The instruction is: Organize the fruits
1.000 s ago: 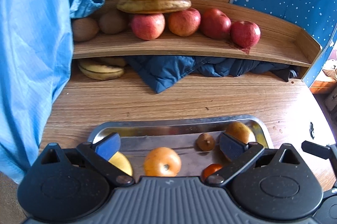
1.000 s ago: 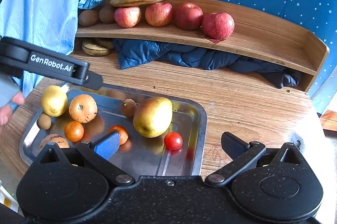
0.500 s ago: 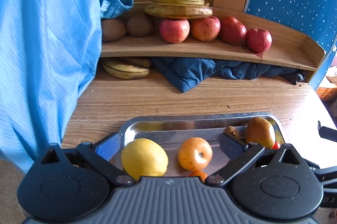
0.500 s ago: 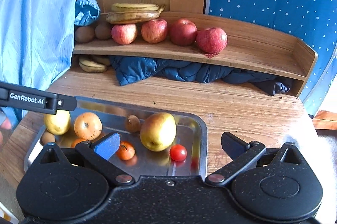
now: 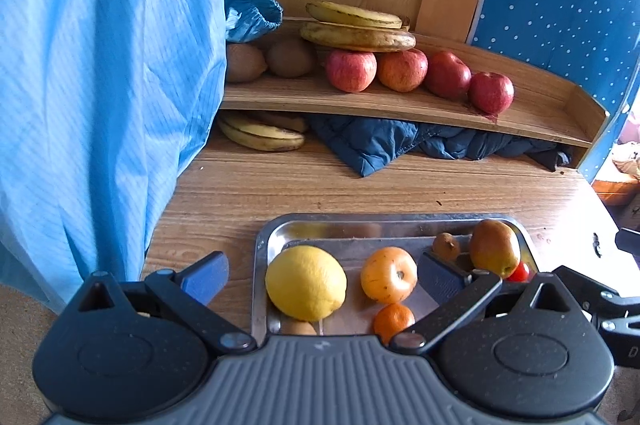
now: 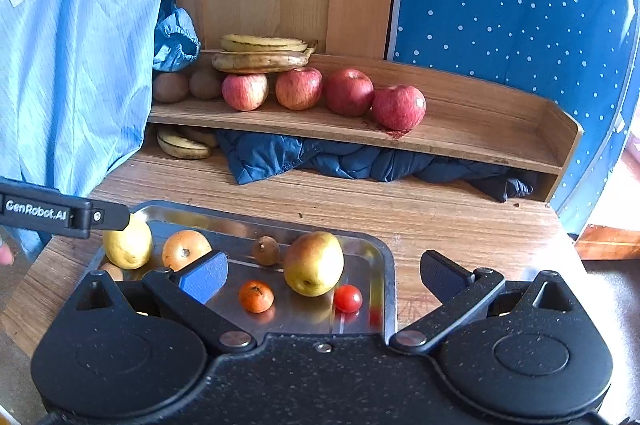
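Both sets of jaws apart, empty: left gripper (image 5: 322, 275) frames the lemon (image 5: 305, 282) at the tray's (image 5: 262, 237) left end. Lemon looks firm, waxy, roundish, so grip its middle; right gripper (image 6: 322, 275) hangs over the tray's right end.

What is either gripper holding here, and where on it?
Nothing. The left gripper and right gripper are both open above the tray; the fruit lies loose.

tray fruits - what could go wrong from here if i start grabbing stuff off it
The lemon sits tight against the tray wall, so the left gripper may catch the rim. Fruits are round and loose; nudging the pear could roll the cherry tomato. The bananas balance on apples.
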Demonstrator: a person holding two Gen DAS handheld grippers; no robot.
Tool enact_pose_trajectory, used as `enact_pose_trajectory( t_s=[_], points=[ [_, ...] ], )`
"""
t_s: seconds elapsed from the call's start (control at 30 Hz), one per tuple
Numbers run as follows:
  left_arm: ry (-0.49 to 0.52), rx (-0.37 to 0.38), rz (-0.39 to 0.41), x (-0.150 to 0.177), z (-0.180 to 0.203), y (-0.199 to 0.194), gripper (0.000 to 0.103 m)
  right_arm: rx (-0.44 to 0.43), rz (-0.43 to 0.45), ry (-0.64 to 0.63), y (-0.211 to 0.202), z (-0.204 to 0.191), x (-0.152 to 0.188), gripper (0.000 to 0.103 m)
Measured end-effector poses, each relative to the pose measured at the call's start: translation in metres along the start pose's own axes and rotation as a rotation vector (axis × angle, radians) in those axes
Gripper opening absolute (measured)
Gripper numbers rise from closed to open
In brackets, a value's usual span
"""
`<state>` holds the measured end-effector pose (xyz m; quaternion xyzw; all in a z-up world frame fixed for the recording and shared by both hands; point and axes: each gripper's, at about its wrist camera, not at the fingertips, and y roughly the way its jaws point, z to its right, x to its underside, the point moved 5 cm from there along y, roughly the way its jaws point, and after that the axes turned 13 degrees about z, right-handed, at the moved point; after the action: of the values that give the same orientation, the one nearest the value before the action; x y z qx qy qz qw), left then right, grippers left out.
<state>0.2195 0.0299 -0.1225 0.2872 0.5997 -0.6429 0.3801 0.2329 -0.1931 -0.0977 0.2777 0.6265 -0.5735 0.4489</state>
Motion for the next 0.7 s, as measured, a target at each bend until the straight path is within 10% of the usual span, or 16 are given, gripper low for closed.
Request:
enact_pose_trajectory(
  t_s=[0.7],
  points=[
    [0.060, 0.061, 0.111, 0.026, -0.029, -0.074, 0.102, 0.091, 0.107, 0.071, -0.089, -0.044, 0.009, 0.102]
  ],
)
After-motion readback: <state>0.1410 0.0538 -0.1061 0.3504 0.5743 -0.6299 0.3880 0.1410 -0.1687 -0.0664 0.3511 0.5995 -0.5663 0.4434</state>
